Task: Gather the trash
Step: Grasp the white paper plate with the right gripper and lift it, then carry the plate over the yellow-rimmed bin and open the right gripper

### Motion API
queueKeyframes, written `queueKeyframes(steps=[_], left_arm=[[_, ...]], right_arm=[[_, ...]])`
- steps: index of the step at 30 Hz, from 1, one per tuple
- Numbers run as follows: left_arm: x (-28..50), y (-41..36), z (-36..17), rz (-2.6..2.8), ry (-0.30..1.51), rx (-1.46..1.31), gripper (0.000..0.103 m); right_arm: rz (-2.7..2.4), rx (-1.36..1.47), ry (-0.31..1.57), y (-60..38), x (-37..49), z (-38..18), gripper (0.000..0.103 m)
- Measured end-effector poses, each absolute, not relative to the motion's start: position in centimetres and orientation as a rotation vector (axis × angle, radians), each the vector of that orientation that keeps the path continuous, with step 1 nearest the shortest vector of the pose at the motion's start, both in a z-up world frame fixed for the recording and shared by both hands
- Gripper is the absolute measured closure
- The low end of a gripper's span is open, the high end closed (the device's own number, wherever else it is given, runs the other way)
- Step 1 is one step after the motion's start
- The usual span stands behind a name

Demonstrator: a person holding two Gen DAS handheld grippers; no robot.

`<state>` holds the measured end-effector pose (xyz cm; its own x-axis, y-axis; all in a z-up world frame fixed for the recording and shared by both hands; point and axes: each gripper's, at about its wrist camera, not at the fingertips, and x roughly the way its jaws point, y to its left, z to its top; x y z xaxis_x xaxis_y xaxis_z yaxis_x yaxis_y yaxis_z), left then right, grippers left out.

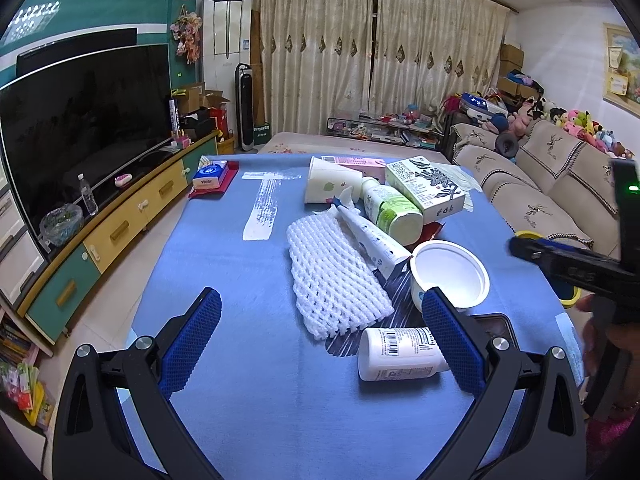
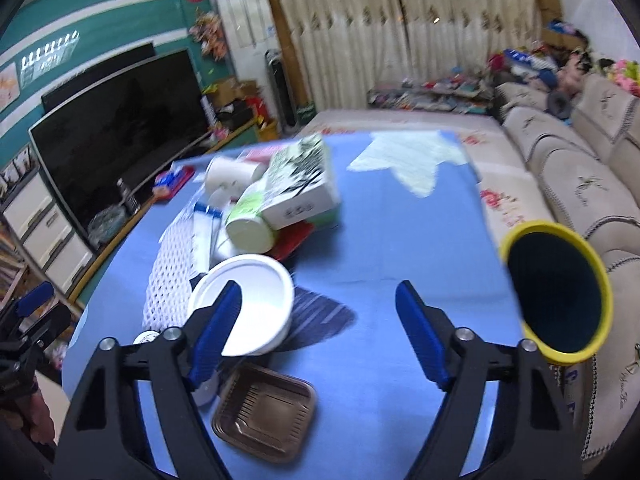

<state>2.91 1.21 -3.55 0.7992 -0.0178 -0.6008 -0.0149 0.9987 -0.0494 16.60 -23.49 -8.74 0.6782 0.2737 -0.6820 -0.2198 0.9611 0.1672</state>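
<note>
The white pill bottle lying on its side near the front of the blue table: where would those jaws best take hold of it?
Across the round body of the white plastic pill bottle, near its middle, coming down from above. It lies flat on the blue tablecloth, so the curved sides are free, while its ends point left and right. The left gripper is already open beside it.

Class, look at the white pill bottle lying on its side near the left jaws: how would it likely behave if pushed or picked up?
The white pill bottle is round and lies on its side, so a nudge would probably roll it across the blue tablecloth. Its smooth plastic may slip. It looks rigid, so it should hold its shape when squeezed.
</note>
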Motion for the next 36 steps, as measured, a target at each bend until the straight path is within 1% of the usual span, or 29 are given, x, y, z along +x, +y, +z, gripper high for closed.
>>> queueKeyframes(steps=[1,3,5,8,10,13,14,15,18,27,30,36], left_arm=[[3.0,1.3,-3.6,-0.002,0.646,-0.054,0.004],[3.1,1.4,-3.8,0.0,0.65,-0.054,0.004],[3.2,1.5,-3.9,0.0,0.655,-0.056,0.004],[3.5,1.6,-4.1,-0.001,0.658,-0.06,0.004],[3.5,1.7,-4.2,-0.003,0.661,-0.06,0.004],[3.6,1.8,-4.3,-0.002,0.662,-0.061,0.004],[3.6,1.9,-4.4,-0.002,0.663,-0.065,0.004],[3.7,1.9,-4.4,-0.003,0.664,-0.068,0.004],[3.8,2.2,-4.7,-0.002,0.668,-0.071,0.004],[4.2,1.9,-4.8,-0.014,0.673,-0.069,0.004],[4.6,1.5,-5.0,-0.018,0.682,-0.062,0.004],[5.2,-0.1,-5.0,-0.035,0.689,-0.033,0.004]], right_arm=[[0.288,0.064,0.803,-22.8,17.2,-9.3,0.038],[0.307,0.064,0.841,-22.0,18.2,-10.2,0.05],[0.308,0.063,0.866,-21.6,19.0,-11.0,0.059],[0.309,0.078,0.906,-21.1,20.2,-12.1,0.066],[0.319,0.093,0.924,-20.8,20.6,-12.6,0.067],[0.325,0.092,0.934,-20.3,20.9,-13.1,0.083],[0.323,0.088,0.934,-20.1,21.0,-13.3,0.09],[0.326,0.088,0.936,-20.0,21.1,-13.5,0.094],[0.352,0.12,0.926,-20.3,21.0,-13.4,0.095],[0.381,0.216,0.831,-23.8,19.0,-9.8,0.095],[0.334,0.251,0.798,-26.8,18.7,-9.1,0.095],[0.142,0.331,0.737,-36.0,19.1,-8.6,0.095]])
